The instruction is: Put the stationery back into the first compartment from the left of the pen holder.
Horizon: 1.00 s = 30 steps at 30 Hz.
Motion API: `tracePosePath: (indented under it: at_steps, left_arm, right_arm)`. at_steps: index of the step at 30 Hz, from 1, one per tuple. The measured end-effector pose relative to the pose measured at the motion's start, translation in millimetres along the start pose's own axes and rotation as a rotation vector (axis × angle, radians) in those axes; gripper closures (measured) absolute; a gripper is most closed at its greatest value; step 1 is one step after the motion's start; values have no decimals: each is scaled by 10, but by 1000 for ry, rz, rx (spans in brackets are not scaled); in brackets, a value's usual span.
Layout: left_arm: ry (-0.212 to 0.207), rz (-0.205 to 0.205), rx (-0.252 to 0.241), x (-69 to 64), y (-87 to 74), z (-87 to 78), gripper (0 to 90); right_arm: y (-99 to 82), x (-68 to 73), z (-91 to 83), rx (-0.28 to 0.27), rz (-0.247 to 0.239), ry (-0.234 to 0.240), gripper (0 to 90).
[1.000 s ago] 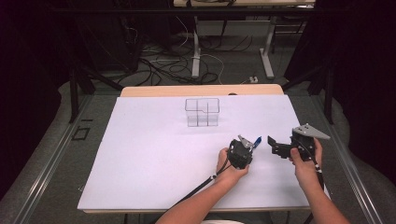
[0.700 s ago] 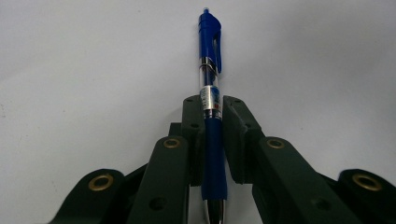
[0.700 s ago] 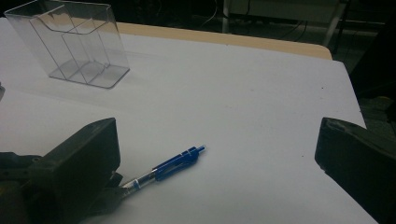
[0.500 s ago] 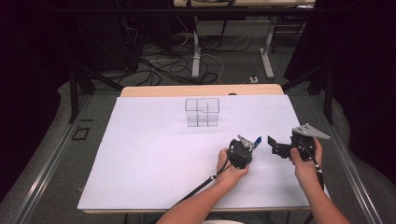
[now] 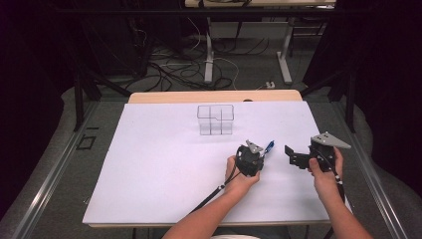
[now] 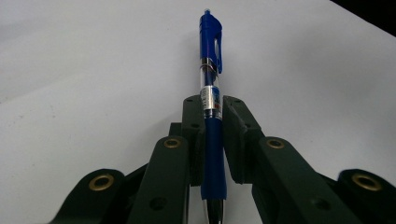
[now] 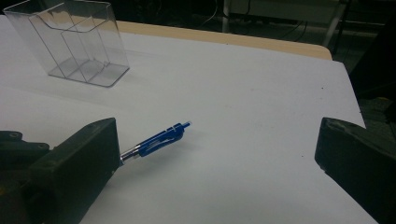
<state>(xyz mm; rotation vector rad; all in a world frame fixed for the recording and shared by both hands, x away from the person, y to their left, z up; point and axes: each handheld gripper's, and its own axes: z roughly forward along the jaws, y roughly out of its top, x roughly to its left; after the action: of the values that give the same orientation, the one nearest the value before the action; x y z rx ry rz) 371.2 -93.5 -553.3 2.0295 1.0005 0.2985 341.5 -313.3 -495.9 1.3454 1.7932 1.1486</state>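
Left gripper [image 5: 260,152]: jaws closed on a blue pen [image 6: 211,100], clamping its lower barrel between the pads; held by the left hand [image 5: 238,175] over the right-centre of the white table [image 5: 149,169]. The left gripper view gives the detail: clear mid-section with a printed label, blue clip and push-button pointing away from the jaws, the tip end running back toward the camera. From the high view the pen [image 5: 269,146] is a short blue stub projecting from the gripper toward the far right.

Right gripper [image 5: 293,157]: jaws wide apart, holding and touching nothing; held in the right hand [image 5: 323,172] just right of the left gripper, jaws turned toward it. A grey three-cornered plate [image 5: 330,141] sits on top.

The right gripper view shows the pen [image 7: 156,140] from the side, its clip end raised above the table surface, between that gripper's two spread jaws.

Clear plastic organiser [image 5: 215,119]: upright, divided into compartments, standing near the far middle of the table, well apart from both grippers. In the right gripper view its [image 7: 70,39] compartments appear unoccupied.

Floor beyond the table: cables [image 5: 169,69] and table legs.
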Motion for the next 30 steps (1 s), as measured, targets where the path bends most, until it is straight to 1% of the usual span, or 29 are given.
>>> tracePosePath:
  at_steps: [5,7,10,11,12,13,14,15,19,20,21,22,23,25,26,27,28,29,30]
  left_arm:
    - [-6,-9,-18,44,12,-59,802]
    - [-7,-17,-18,63,13,-84,802]
    - [-9,-8,-22,105,17,-128,802]
    - [-8,-14,-32,110,15,-137,802]
    - [-10,-14,-29,121,14,-155,802]
    - [-8,-5,-30,135,15,-170,802]
    - [-6,0,-32,148,14,-185,802]
    - [-6,-3,-35,159,13,-201,802]
    - [-5,0,-36,225,19,-288,802]
    - [-6,2,-39,248,27,-313,802]
    - [-9,-5,-43,263,30,-336,802]
    - [-1,0,-46,279,35,-359,801]
    - [-3,-4,-50,290,36,-382,802]
    - [-5,2,-52,317,41,-431,802]
    - [-6,-7,-50,322,41,-461,802]
    - [-8,-8,-54,336,44,-488,801]
    - [-8,7,-49,360,46,-523,802]
    - [-17,-1,-67,369,46,-545,802]
    - [-18,-3,-60,381,46,-583,802]
  right_arm:
    - [-1,5,6,-2,-7,2,0]
    - [-2,6,8,-3,-6,-5,0]
    - [1,3,4,5,-12,-11,1]
    - [-1,8,2,5,-5,-13,1]
    - [1,6,-1,9,-11,-15,1]
    - [0,9,2,11,-10,-14,1]
    - [-3,9,14,3,-19,-14,1]
    - [-2,15,12,9,-21,-17,2]
    - [4,31,14,9,-28,-18,2]
    - [4,32,19,10,-25,-15,2]
    - [1,37,27,8,-18,-13,2]
    - [-1,41,30,11,-12,-12,2]
    - [2,39,22,21,-15,-8,2]
    - [0,52,28,20,-7,-2,2]
    - [1,49,30,17,-16,-5,2]
    - [4,53,25,21,-18,-5,2]
    - [6,61,26,19,-16,-4,2]
    - [3,75,34,12,-10,-8,1]
    - [5,75,35,13,-20,-9,0]
